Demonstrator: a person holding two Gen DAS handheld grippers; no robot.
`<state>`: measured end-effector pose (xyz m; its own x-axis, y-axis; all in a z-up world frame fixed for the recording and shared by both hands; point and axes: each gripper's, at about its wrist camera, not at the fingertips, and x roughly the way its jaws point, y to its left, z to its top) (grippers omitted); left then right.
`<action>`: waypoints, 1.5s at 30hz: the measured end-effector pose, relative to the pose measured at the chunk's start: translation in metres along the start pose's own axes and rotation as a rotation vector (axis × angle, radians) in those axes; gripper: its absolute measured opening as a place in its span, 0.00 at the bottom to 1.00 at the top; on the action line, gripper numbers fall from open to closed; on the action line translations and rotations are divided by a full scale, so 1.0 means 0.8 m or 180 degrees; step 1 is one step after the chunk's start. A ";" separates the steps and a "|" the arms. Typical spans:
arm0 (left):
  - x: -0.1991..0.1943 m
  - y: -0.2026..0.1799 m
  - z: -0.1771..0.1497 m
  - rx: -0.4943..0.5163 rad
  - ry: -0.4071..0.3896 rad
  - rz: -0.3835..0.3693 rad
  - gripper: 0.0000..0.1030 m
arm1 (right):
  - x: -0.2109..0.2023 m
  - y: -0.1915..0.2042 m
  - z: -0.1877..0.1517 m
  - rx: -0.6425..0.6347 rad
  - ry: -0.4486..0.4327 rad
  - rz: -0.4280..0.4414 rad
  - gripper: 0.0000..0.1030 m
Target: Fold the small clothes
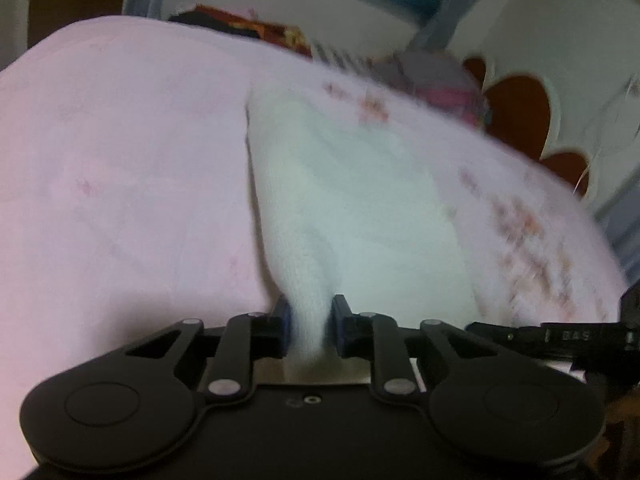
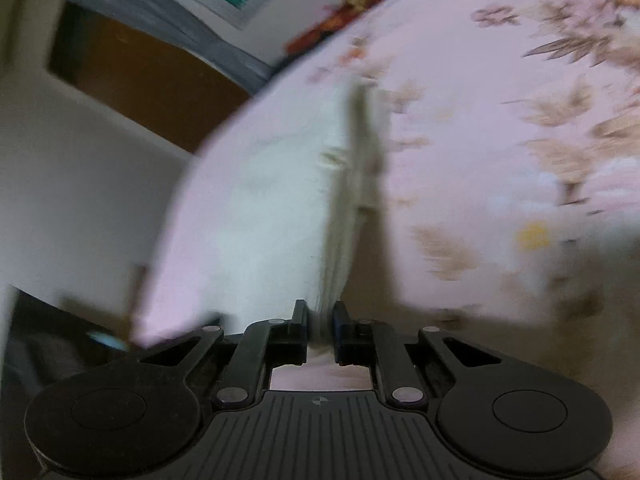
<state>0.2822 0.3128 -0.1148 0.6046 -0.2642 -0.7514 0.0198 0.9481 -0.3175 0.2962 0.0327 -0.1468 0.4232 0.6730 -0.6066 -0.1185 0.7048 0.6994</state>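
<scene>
One white garment (image 1: pixel 352 200) is counted, one pink floral bedsheet (image 1: pixel 120 160), and two grippers: the left gripper (image 1: pixel 310 326) and the right gripper (image 2: pixel 320 330).

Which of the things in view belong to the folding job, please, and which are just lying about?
Job:
white garment
left gripper
right gripper
pink floral sheet

Lying about:
colourful clothes pile
pink-grey cloth

Open pink bedsheet (image 1: pixel 120 160) left of the white garment (image 1: pixel 352 200), free to cross. Crowded at the bed's far edge: colourful clothes pile (image 1: pixel 272 32), white wall panel with cut-outs (image 1: pixel 560 40) close behind.
</scene>
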 end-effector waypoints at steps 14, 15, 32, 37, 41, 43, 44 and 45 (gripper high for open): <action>-0.023 -0.025 0.004 0.0138 -0.0342 0.0142 0.43 | -0.017 0.072 -0.016 -0.0922 -0.0515 -0.0545 0.09; -0.020 -0.029 0.003 0.0141 -0.0332 0.0142 0.47 | -0.012 0.078 -0.015 -0.0977 -0.0496 -0.0582 0.09; -0.064 -0.078 -0.030 0.0190 -0.0597 0.0871 0.96 | -0.023 0.073 -0.055 -0.1013 -0.0414 -0.0629 0.23; -0.115 -0.110 -0.053 0.0124 -0.0602 0.0910 0.99 | -0.084 0.082 -0.079 -0.1013 -0.0558 -0.0538 0.64; -0.156 -0.134 -0.076 0.0075 -0.0521 0.0950 1.00 | -0.134 0.100 -0.106 -0.1117 -0.0597 -0.0475 0.65; -0.176 -0.152 -0.090 0.0166 -0.0517 0.1077 1.00 | -0.159 0.110 -0.123 -0.1180 -0.0638 -0.0443 0.77; -0.186 -0.161 -0.097 0.0216 -0.0524 0.1139 1.00 | -0.171 0.114 -0.132 -0.1223 -0.0673 -0.0436 0.81; -0.196 -0.168 -0.104 0.0250 -0.0536 0.1180 1.00 | -0.184 0.119 -0.141 -0.1274 -0.0704 -0.0419 0.82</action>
<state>0.1185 0.2118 -0.0019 0.7039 0.1242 -0.6994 -0.1672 0.9859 0.0069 0.1209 0.0261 -0.0335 0.6337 0.5390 -0.5549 -0.3694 0.8411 0.3950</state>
